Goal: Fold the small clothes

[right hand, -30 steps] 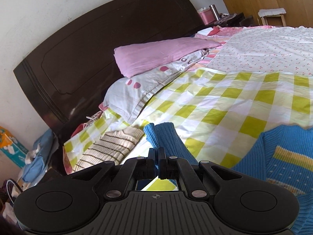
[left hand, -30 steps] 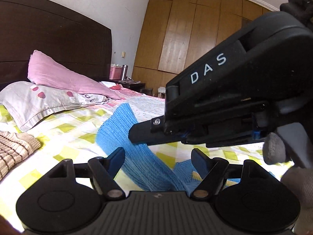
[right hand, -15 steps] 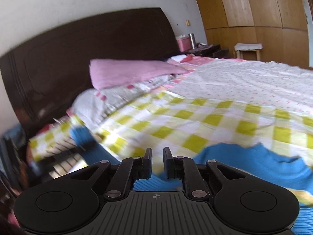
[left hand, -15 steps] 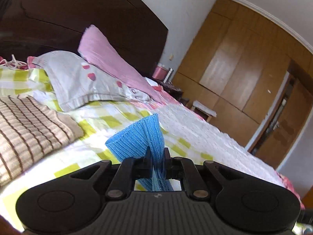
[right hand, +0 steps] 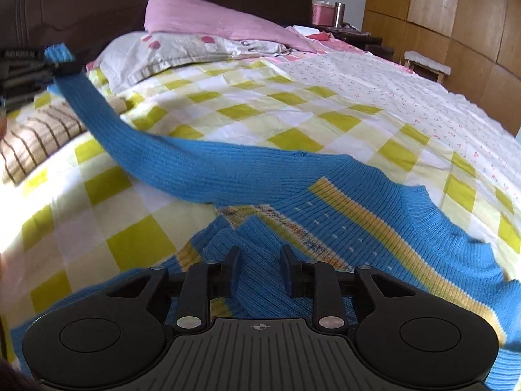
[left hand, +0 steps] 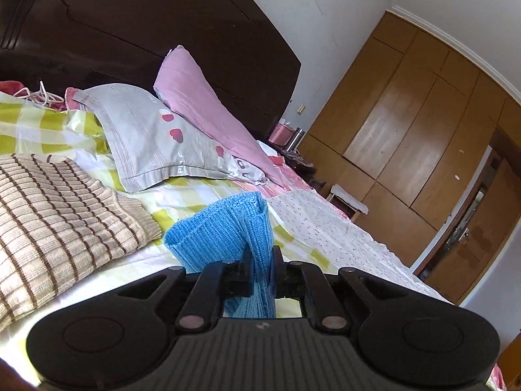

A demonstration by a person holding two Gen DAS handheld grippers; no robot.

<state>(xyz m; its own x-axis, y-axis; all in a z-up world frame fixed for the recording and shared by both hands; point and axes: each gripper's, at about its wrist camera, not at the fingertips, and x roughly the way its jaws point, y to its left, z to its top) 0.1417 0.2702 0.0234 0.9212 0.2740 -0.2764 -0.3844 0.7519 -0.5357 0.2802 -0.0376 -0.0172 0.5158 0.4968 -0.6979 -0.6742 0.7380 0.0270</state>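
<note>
1. We see the left hand-held gripper (left hand: pixel 259 272) clamped tight on the cuff end of the blue sweater's sleeve (left hand: pixel 224 231); the ribbed knit bunches between its two pads and fans out above them.
2. In the right wrist view the same left hand-held gripper (right hand: pixel 60 65) shows at the far left edge, with the sleeve (right hand: pixel 182 159) drawn out in a long band from it down to the body of the sweater.
3. The right hand-held gripper (right hand: pixel 259 270) stands partly open, and its jaws have just been opening. Its fingers (right hand: pixel 233 268) hang over the rumpled front of the blue sweater (right hand: pixel 374 228); knit lies in the gap between them, but we cannot tell whether the pads touch it.
4. The sweater lies on the bed, its body with a yellow stripe (right hand: pixel 364 215) and collar nearest the right gripper.
5. The bed carries a yellow-green checked sheet (right hand: pixel 247 110), with a white flowered sheet (right hand: pixel 407 97) beyond it.
6. A beige knit with brown stripes (left hand: pixel 55 215) lies folded on the sheet, just beside the held cuff.
7. At the head of the bed a grey pillow with pink hearts (left hand: pixel 153 143) lies under a pink pillow (left hand: pixel 202 104), against a dark wooden headboard (left hand: pixel 146 26).
8. Wooden wardrobe doors (left hand: pixel 420 137) fill the far wall, and a small stool (right hand: pixel 426 63) stands by the bed.
</note>
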